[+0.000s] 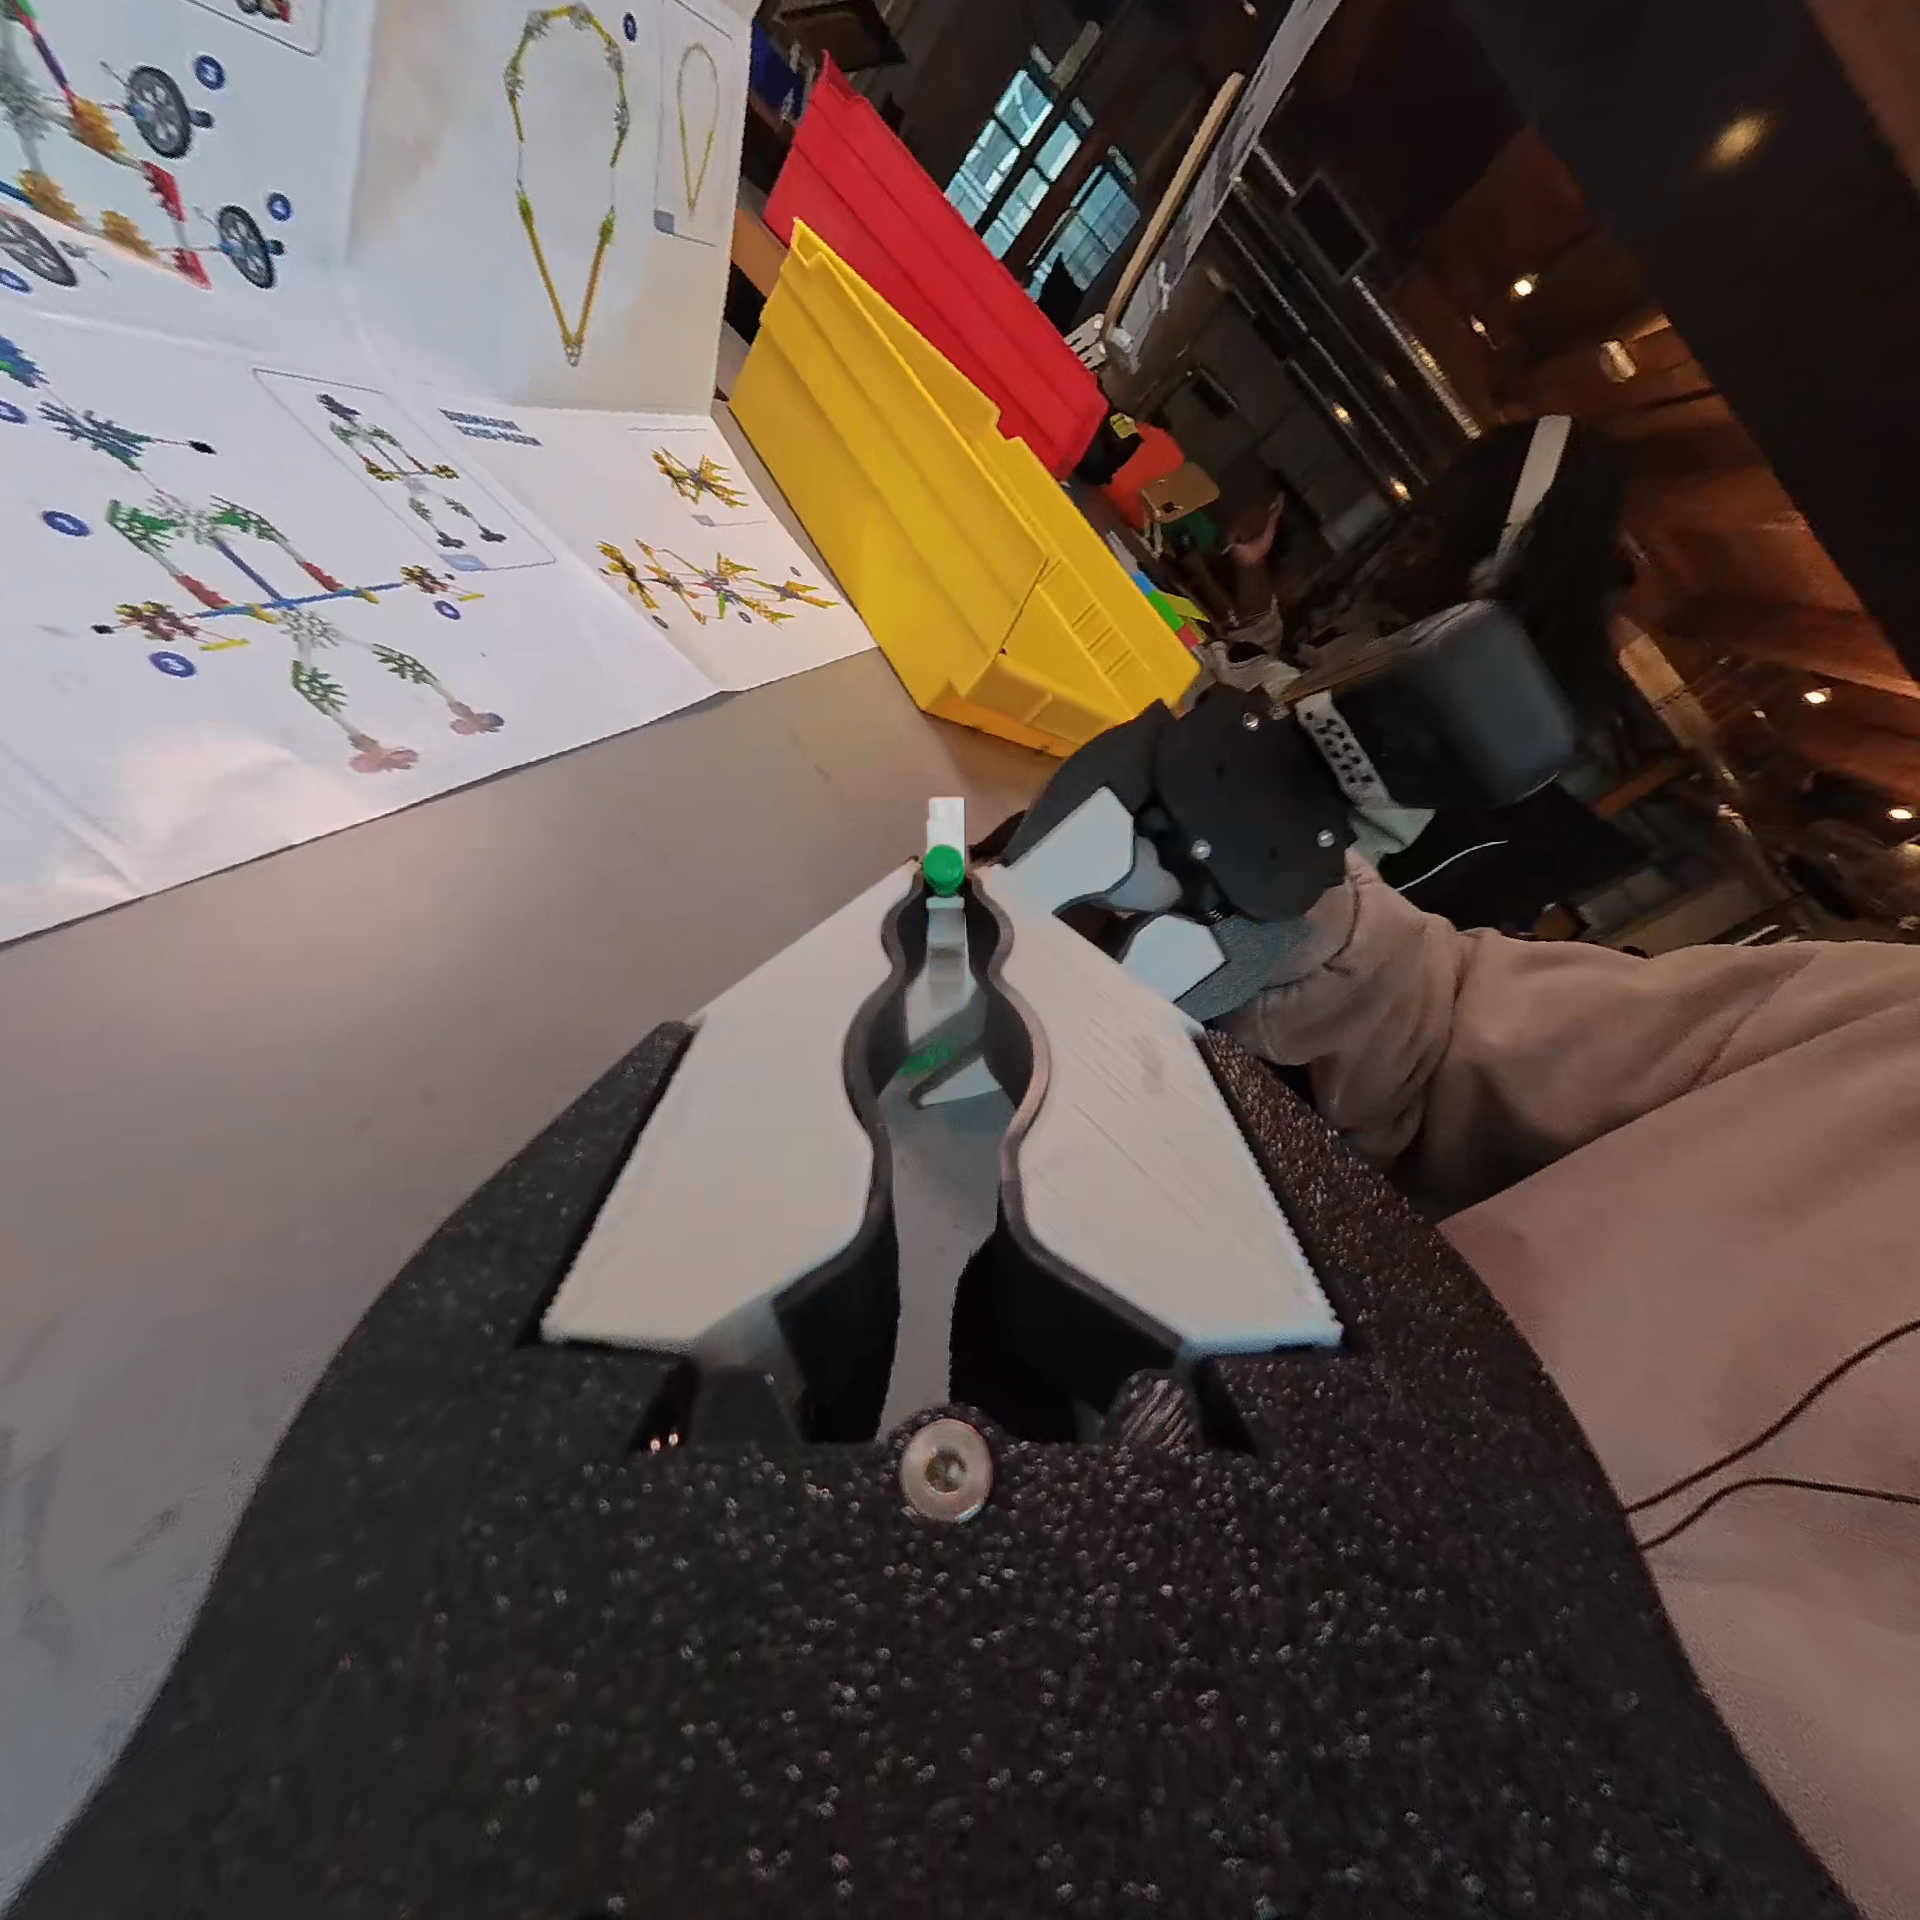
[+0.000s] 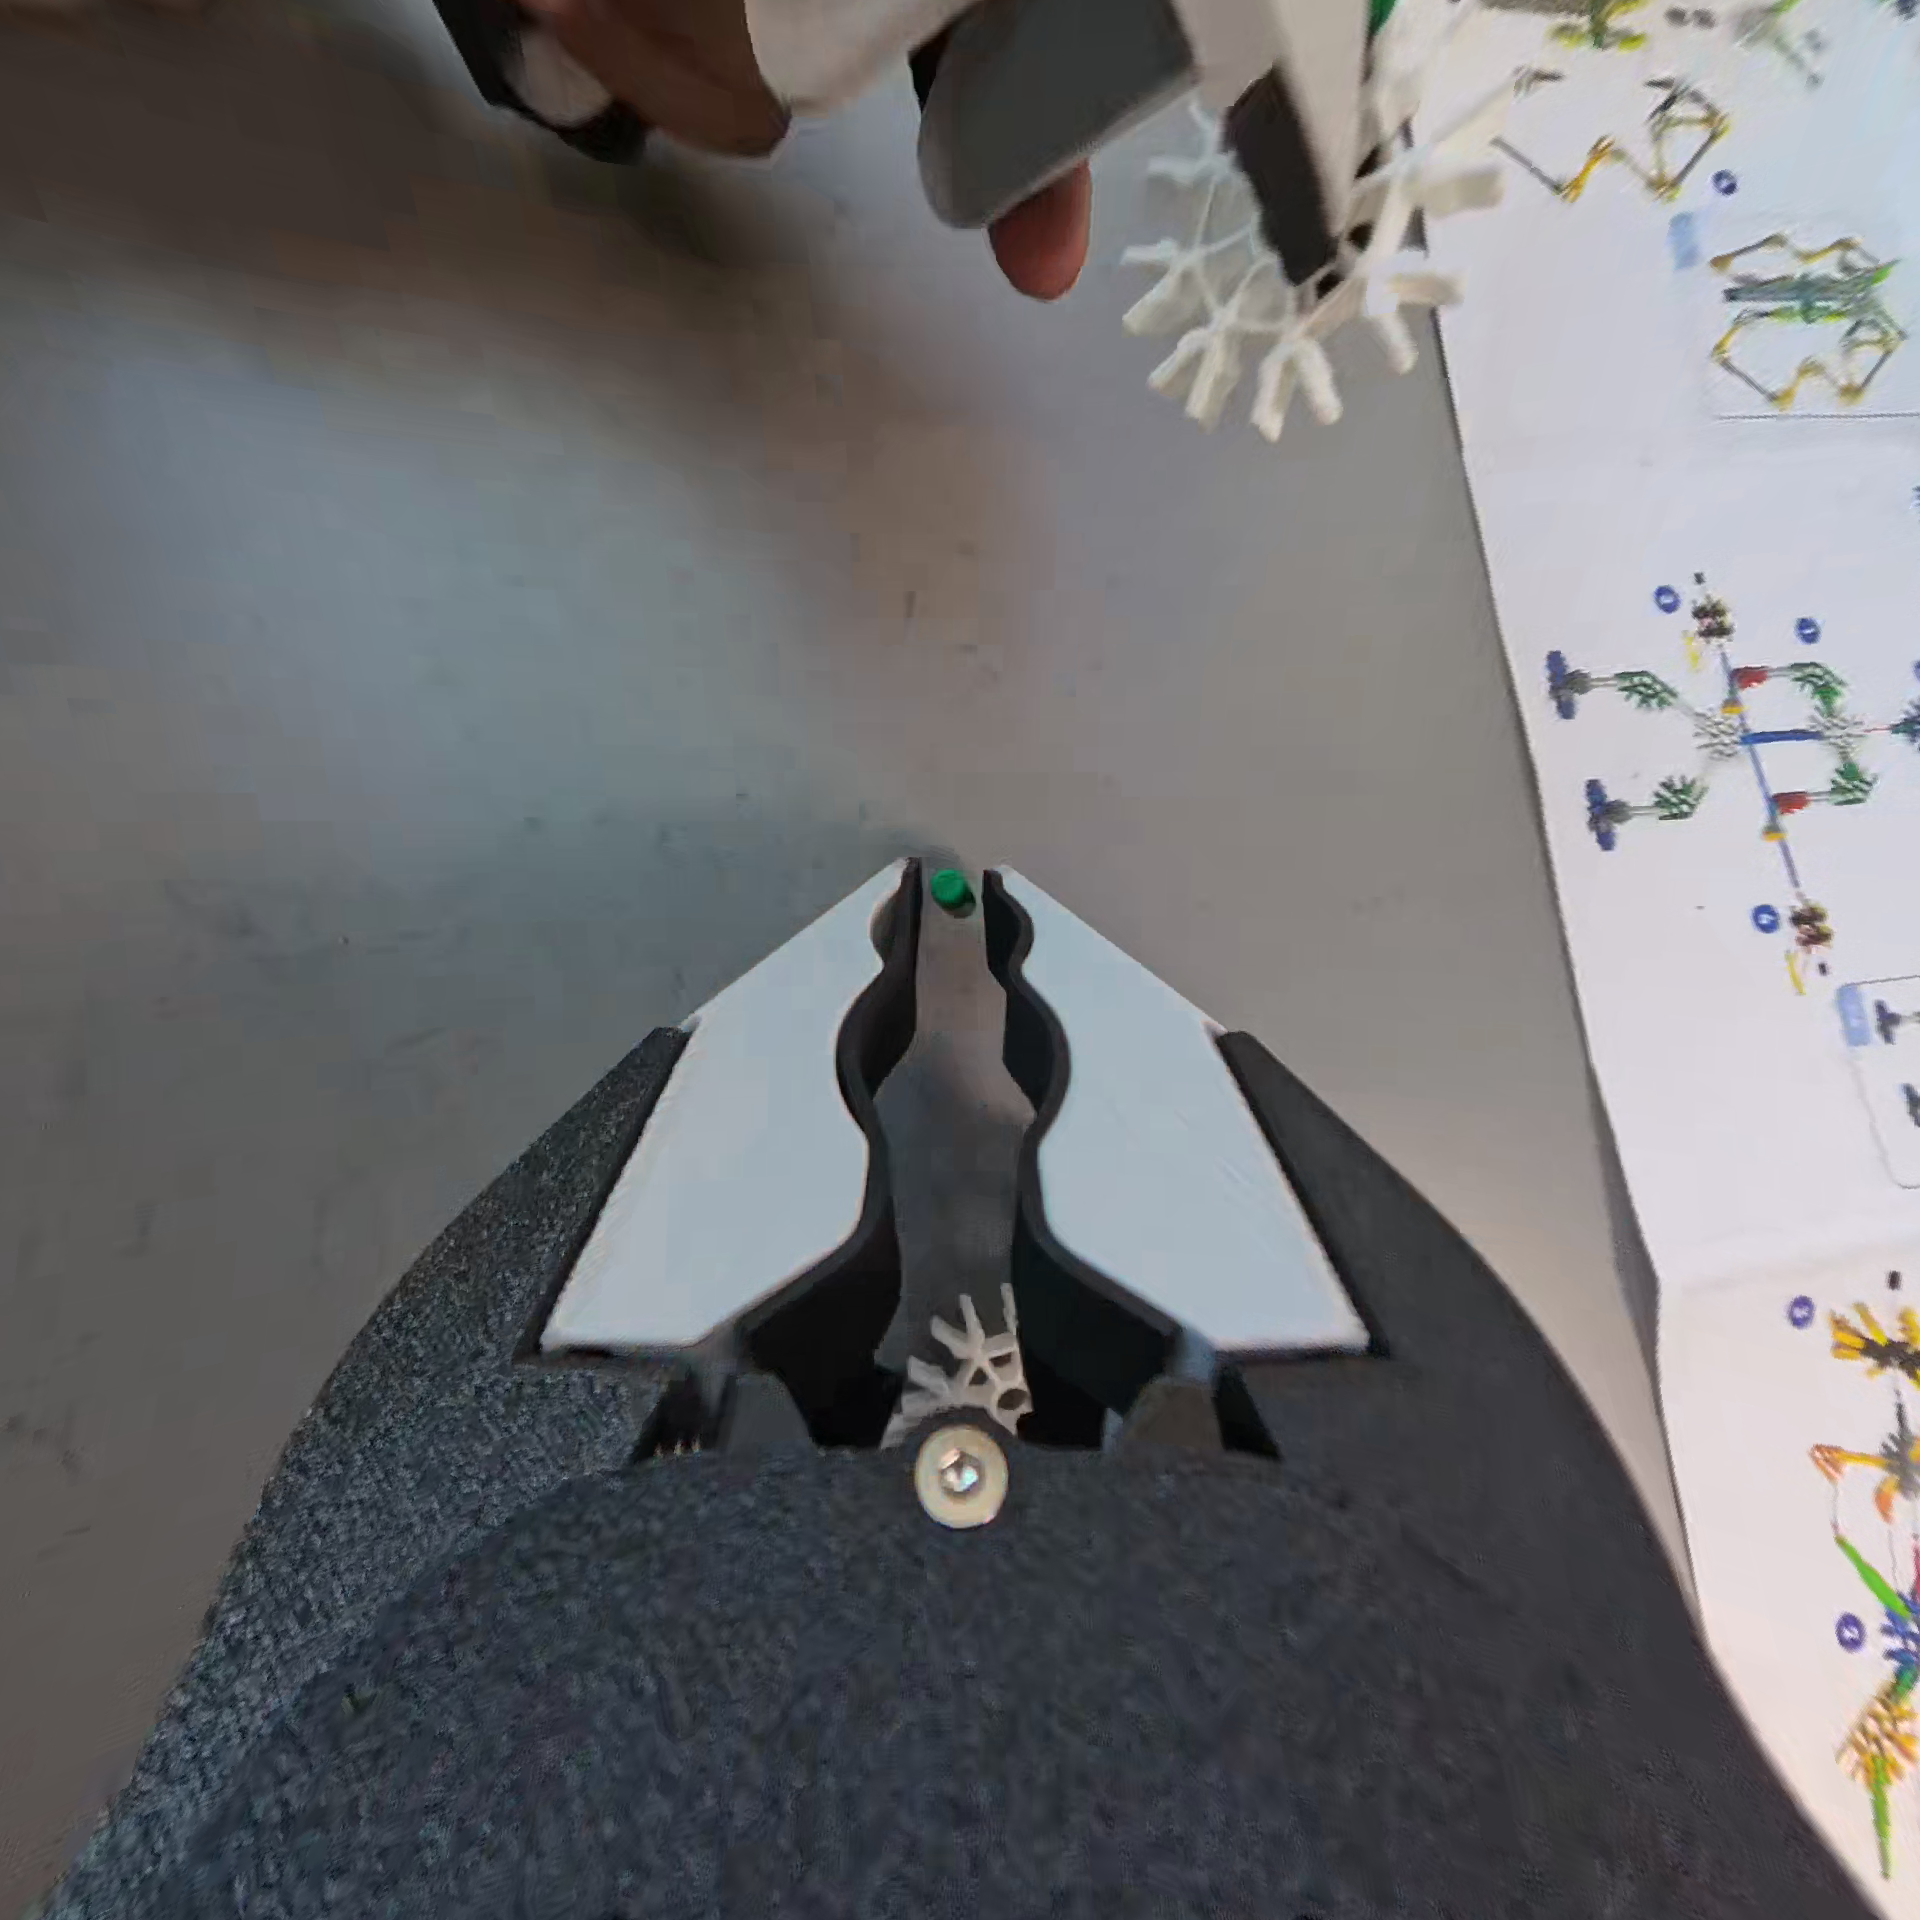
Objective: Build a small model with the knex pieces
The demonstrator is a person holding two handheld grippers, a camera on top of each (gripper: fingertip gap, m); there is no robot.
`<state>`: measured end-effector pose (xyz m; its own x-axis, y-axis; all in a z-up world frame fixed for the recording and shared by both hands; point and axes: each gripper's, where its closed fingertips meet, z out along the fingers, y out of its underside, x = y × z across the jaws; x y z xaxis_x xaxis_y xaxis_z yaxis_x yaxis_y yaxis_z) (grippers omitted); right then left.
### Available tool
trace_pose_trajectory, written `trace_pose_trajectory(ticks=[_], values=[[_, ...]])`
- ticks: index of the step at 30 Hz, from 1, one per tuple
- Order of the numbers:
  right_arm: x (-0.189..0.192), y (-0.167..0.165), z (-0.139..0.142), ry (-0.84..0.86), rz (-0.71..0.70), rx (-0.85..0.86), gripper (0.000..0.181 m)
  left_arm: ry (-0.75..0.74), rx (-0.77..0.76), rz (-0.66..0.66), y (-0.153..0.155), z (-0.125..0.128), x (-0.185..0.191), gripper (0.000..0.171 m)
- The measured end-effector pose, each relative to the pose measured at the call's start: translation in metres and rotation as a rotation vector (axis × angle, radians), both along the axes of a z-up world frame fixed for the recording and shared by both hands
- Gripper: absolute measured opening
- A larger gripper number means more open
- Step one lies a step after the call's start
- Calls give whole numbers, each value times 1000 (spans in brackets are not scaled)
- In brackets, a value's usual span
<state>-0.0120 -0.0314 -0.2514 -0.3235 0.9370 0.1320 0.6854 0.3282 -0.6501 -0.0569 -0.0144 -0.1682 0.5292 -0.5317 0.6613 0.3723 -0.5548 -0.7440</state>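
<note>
My left gripper (image 1: pixel 943 883) is shut on a white snowflake connector piece (image 1: pixel 947 819) with a green rod end (image 1: pixel 942 868) at its tips. In the right wrist view it appears at the top right (image 2: pixel 1309 249), blurred, clamped on white snowflake connectors (image 2: pixel 1236 343) held above the table. My right gripper (image 2: pixel 948 878) is shut on a short green rod (image 2: pixel 948 891), seen end-on at its tips. Another white snowflake connector (image 2: pixel 971 1369) shows below, between its finger bases. The right gripper also shows in the left wrist view (image 1: pixel 1049 831), just right of my left fingertips.
Grey tabletop (image 2: pixel 468 571). White instruction sheets lie along one side (image 1: pixel 343 582) (image 2: pixel 1745 1039). A yellow bin (image 1: pixel 935 520) and a red bin (image 1: pixel 925 249) stand at the table's far end. A beige sleeve (image 1: pixel 1558 1039) and a hand (image 2: pixel 686 94) hold the grippers. Left tips to right tips: about 10 cm.
</note>
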Motion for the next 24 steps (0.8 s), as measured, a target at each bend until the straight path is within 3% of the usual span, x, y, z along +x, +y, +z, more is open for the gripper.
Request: trace_pose_trajectory(ticks=[3, 9, 11, 17, 21, 24], values=[[-5, -1, 8, 58, -7, -8, 20, -83, 9, -60, -8, 9, 11, 5], [-18, -15, 96, 442, -26, -436, 30, -153, 83, -146, -20, 25, 32, 6], [-18, -15, 105, 484, -36, -516, 13, -177, 108, -185, -26, 31, 40, 6], [-16, -14, 115, 574, -37, -533, 5, -225, 142, -181, -28, 42, 38, 14], [-14, -1, 147, 781, -124, -732, 4, -254, 204, -155, -28, 52, 33, 18], [-14, -5, 152, 824, -141, -886, 4, -251, 272, -122, -30, 62, 34, 18]])
